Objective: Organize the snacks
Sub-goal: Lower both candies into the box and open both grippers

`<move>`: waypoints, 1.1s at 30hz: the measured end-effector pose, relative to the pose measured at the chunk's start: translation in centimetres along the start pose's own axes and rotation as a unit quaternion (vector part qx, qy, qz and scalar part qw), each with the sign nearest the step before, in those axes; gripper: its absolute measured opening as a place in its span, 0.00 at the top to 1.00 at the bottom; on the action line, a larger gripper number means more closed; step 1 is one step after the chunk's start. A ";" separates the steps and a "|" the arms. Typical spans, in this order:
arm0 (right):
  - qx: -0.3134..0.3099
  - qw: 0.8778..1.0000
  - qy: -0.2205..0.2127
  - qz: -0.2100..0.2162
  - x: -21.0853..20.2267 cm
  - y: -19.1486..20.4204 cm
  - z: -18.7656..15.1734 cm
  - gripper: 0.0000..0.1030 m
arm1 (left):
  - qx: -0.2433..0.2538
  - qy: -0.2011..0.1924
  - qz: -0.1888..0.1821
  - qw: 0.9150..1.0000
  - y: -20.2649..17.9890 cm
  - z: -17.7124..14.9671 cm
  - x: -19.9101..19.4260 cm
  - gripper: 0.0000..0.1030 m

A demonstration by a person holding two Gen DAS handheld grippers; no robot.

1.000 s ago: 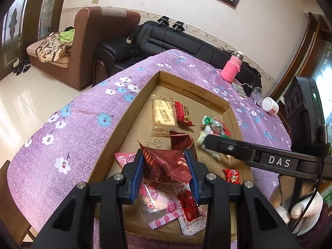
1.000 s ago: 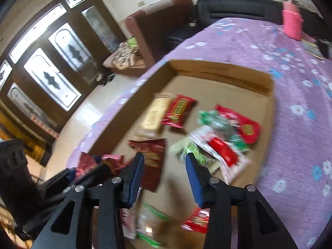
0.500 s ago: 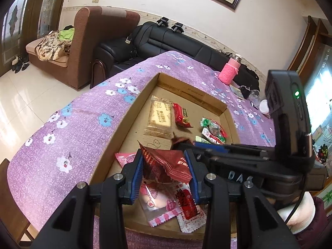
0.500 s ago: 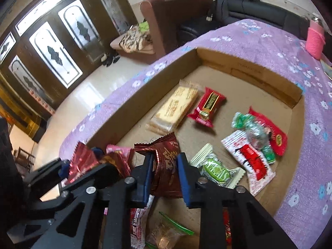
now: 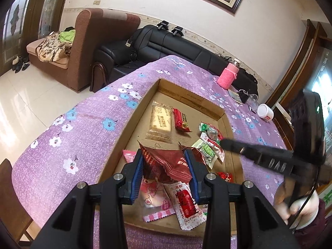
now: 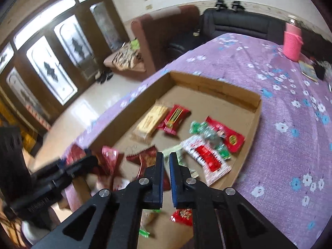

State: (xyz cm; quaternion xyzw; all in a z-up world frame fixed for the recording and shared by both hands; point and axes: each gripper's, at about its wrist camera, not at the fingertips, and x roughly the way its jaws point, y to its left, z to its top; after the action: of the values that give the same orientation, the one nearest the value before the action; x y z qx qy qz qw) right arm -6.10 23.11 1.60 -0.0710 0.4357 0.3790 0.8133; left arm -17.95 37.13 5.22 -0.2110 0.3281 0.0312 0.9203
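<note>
The left tool [image 5: 167, 166] clenched a dark red snack packet [image 5: 166, 164] above the near end of the cardboard tray [image 5: 209, 106]. The right tool [image 6: 166, 168] was clamped shut on nothing visible; a second dark red packet [image 6: 145, 159] lay just left of its tips, nearer than the left tool.

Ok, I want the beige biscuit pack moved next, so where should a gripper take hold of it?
Grip the beige biscuit pack across its short width near its near end, coming straight down. It lies flat on the floor of the cardboard box. The red bar crowds its far right side, while the near end looks to have bare floor on both sides.
</note>
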 end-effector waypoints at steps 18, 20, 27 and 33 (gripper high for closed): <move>-0.018 1.000 0.007 0.017 1.3 2.0 -0.4 0.71 | -0.001 -0.014 -0.010 1.000 0.0 0.3 -1.3 0.64; -0.017 0.997 0.014 0.071 0.5 3.1 -0.3 0.71 | -0.008 -0.020 -0.015 1.000 0.5 0.5 -2.1 0.64; 0.008 0.973 0.098 0.208 3.8 5.7 -0.6 0.70 | -0.020 -0.068 -0.002 0.997 1.7 1.4 -5.8 0.64; -0.022 0.996 0.059 0.065 3.9 4.9 0.4 0.71 | -0.022 -0.068 -0.011 0.997 1.9 1.4 -6.1 0.64</move>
State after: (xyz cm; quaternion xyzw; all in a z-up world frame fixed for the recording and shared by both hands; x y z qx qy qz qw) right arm -7.86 28.89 -0.02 -0.0827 0.4778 0.4355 0.7585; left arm -22.23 39.92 9.26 -0.2319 0.2615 0.0429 0.9359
